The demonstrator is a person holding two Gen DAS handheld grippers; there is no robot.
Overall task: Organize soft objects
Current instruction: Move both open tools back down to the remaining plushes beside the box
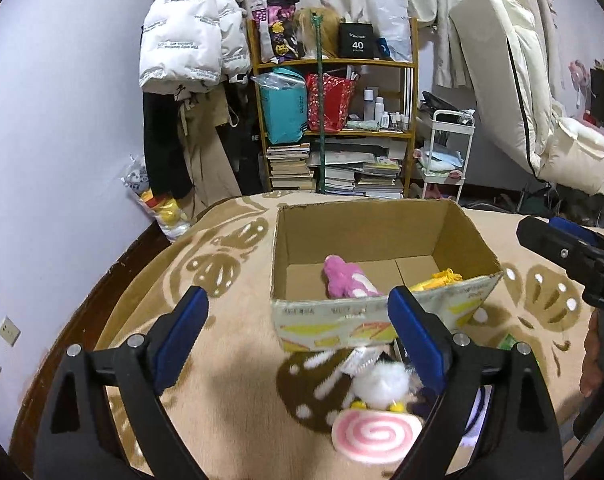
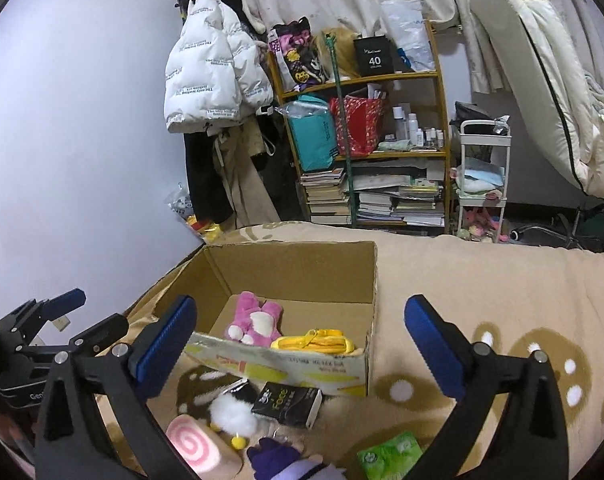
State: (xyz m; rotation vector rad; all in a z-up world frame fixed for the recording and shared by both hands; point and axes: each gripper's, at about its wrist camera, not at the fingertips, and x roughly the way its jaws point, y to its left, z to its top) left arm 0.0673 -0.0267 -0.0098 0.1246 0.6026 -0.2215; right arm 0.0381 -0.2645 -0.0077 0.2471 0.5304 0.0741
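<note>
An open cardboard box (image 1: 382,232) stands on a beige patterned blanket (image 1: 237,320). Inside it lie a pink plush (image 1: 346,278) and a yellow soft item (image 1: 442,280). In front of the box lie a white fluffy toy (image 1: 382,384), a pink swirl roll plush (image 1: 374,436) and a purple plush (image 2: 285,460). My left gripper (image 1: 297,300) is open and empty, above the near side of the box. My right gripper (image 2: 300,306) is open too, with nothing between its fingers. In the right wrist view the box (image 2: 302,268) holds the same pink plush (image 2: 253,318).
A black carton (image 2: 287,400) and a green packet (image 2: 390,458) lie near the toys. A shelf (image 1: 334,120) with books and bags, a white jacket (image 1: 189,28) and a white cart (image 1: 446,152) stand behind the bed. The wall is on the left.
</note>
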